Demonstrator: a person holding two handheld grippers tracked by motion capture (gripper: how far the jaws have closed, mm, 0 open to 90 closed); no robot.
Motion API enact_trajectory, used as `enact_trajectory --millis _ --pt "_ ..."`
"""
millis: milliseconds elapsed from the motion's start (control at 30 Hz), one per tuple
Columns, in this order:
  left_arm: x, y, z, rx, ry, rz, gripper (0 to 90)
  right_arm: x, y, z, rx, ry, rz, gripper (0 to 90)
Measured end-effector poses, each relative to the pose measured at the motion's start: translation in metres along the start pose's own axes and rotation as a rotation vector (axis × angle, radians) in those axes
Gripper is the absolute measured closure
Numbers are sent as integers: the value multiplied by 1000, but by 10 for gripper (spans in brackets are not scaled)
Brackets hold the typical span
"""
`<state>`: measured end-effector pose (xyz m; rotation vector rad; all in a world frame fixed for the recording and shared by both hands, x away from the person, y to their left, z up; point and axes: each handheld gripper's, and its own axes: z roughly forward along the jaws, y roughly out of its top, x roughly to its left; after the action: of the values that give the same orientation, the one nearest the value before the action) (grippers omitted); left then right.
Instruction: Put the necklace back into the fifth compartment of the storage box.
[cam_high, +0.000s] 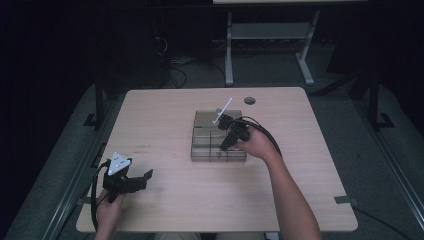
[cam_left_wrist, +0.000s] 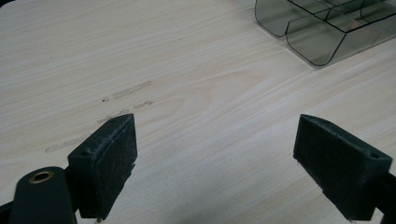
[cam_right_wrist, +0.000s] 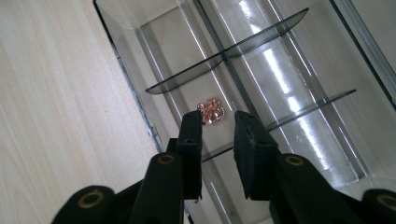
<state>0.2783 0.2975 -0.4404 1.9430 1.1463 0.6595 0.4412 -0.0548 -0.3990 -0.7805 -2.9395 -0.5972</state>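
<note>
Right gripper (cam_right_wrist: 218, 126) just above copper cluster (cam_right_wrist: 211, 111) — jaws parted (narrowly).

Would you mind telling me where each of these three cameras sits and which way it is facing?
High view: fixed above the person's side, facing forward and down on the table; both forearms, left gripper and right gripper show.
Left gripper view: rides the left gripper, looking along its wide-apart jaws over bare tabletop toward the clear organizer's corner.
Right gripper view: rides the right gripper, looking down into the organizer at a small copper-coloured cluster.
Shared: the organizer appears in all three.
</note>
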Motion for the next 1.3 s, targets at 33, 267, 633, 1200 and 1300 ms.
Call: enact_trajectory --millis 33,267,633,1200,1300 --pt "0 0 0 -2 1 1 131 0 -1 -1 -3 -5 -4 701" --pt "-2 0 0 5 1 9 131 0 -9 -8 -30 -7 4 653" --pt "-3 0 0 4 1 16 131 2 -17 -17 -45 -7 -1 618" --pt "-3 0 0 3 1 19 131 4 -31 -37 -74 -20 2 577" --pt "-4 0 0 3 1 17 131 4 -34 -40 -82 -21 -2 568"
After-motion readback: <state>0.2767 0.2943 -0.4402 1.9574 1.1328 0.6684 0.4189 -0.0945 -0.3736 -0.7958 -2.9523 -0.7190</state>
